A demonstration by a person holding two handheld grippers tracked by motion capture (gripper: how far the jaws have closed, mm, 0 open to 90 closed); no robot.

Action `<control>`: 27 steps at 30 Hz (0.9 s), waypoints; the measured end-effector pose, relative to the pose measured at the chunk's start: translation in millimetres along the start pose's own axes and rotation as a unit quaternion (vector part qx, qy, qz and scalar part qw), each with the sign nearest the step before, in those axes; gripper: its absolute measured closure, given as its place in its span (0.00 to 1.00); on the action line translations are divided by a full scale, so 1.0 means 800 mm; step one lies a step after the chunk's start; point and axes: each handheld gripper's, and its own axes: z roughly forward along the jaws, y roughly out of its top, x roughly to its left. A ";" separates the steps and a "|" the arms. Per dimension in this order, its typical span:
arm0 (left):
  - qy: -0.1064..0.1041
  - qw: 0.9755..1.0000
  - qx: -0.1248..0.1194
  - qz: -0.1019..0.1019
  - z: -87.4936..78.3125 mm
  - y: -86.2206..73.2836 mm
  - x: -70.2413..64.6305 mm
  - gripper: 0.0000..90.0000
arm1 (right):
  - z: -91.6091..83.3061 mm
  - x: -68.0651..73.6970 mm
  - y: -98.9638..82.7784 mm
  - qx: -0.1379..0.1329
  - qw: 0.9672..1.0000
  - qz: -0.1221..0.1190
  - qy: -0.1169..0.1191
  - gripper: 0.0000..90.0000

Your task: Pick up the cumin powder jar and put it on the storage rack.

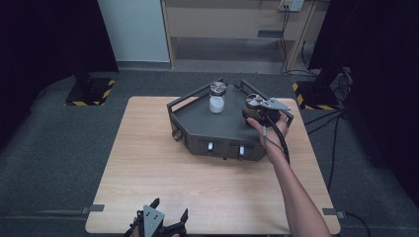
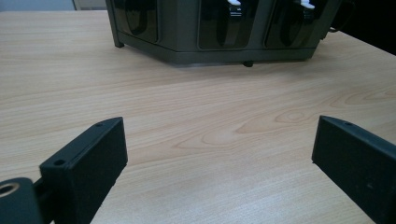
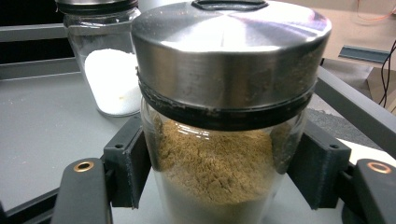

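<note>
Light wood table (image 1: 163, 197) sitting on grey carpet (image 1: 59, 148); wooden shelving (image 1: 232, 24) and black curtains (image 1: 44, 34) standing well beyond the jaws.

Right gripper (image 1: 254, 109): black body topped by a grey three-cornered plate, with a black cable trailing back along the person's bare, sleeveless forearm (image 1: 296, 192). Its two black blocky jaws each carry a small screw hole and join rounded black arms with brass-ringed holes. Left gripper (image 1: 170, 210): same black build and grey plate.
</note>
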 end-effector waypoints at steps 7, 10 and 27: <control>-0.003 1.000 0.003 0.000 0.001 0.000 -0.001 0.03 | 0.000 0.001 0.000 0.001 1.000 0.003 -0.002 0.34; -0.003 1.000 0.002 0.002 0.001 0.000 0.000 0.03 | 0.000 0.000 0.001 0.001 1.000 0.004 -0.001 0.34; -0.001 1.000 -0.004 0.004 -0.001 0.000 -0.004 0.03 | -0.042 0.001 -0.013 -0.017 1.000 0.023 0.005 0.15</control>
